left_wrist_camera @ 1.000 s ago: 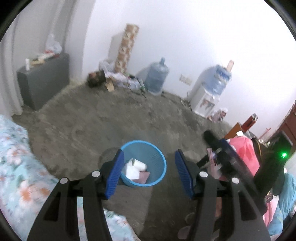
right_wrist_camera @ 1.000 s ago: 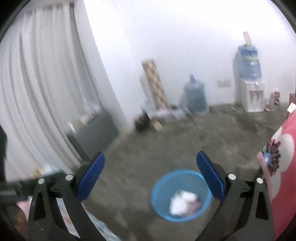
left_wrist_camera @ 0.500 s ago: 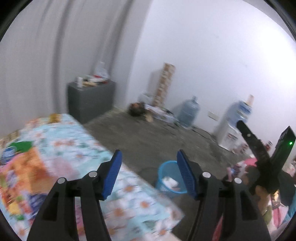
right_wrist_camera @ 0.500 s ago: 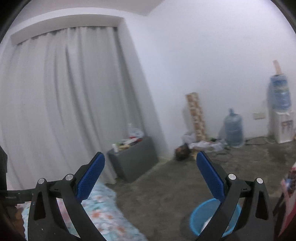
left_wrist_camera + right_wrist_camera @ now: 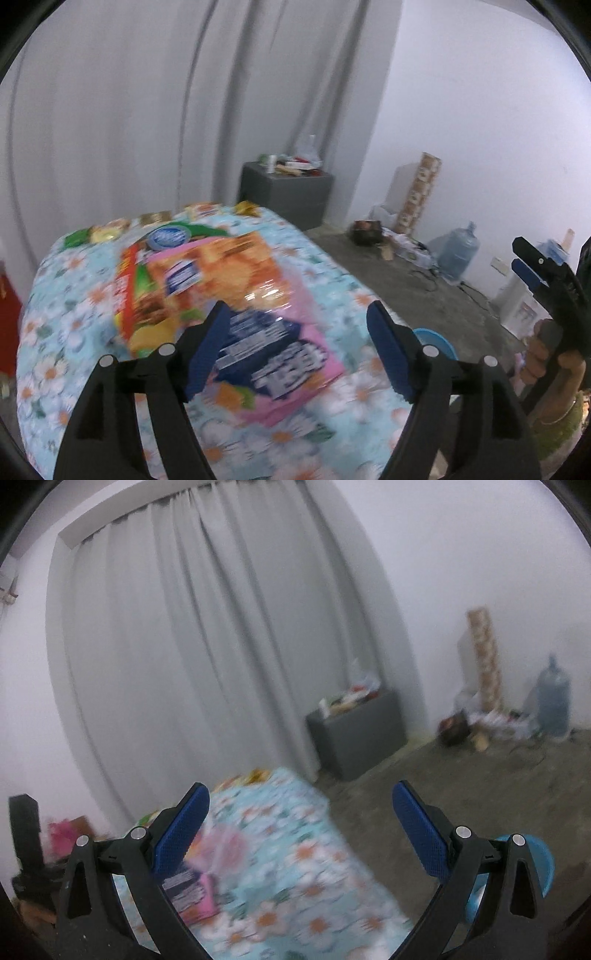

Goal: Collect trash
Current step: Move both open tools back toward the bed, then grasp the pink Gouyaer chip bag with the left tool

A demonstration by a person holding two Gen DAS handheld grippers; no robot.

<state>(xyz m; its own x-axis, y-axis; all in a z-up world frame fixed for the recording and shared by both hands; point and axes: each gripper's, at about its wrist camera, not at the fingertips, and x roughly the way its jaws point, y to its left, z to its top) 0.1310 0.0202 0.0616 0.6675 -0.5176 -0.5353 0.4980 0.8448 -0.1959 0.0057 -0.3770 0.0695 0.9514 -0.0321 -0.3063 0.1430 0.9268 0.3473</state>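
Note:
Large snack wrappers lie on a floral bedspread [image 5: 332, 424]: a pink and dark blue one [image 5: 280, 362] and an orange one [image 5: 214, 273], with several smaller wrappers [image 5: 110, 230] at the far edge. My left gripper [image 5: 299, 350] is open and empty, just above the pink wrapper. My right gripper [image 5: 299, 834] is open and empty over the bed [image 5: 295, 886]; it also shows in the left wrist view [image 5: 532, 273] at right. The blue trash basket [image 5: 437, 341] stands on the floor past the bed corner, partly hidden; it shows in the right wrist view [image 5: 543, 864].
A grey cabinet [image 5: 288, 194] with clutter on top stands by the curtain. Water bottles [image 5: 460, 251], a patterned column [image 5: 419, 194] and floor clutter [image 5: 369, 232] line the far wall. The floor [image 5: 498, 782] is bare concrete.
Both grippers swung left from the blue basket to the bed. The wrappers on the bedspread came into view and now fill the left wrist view. Both stayed open.

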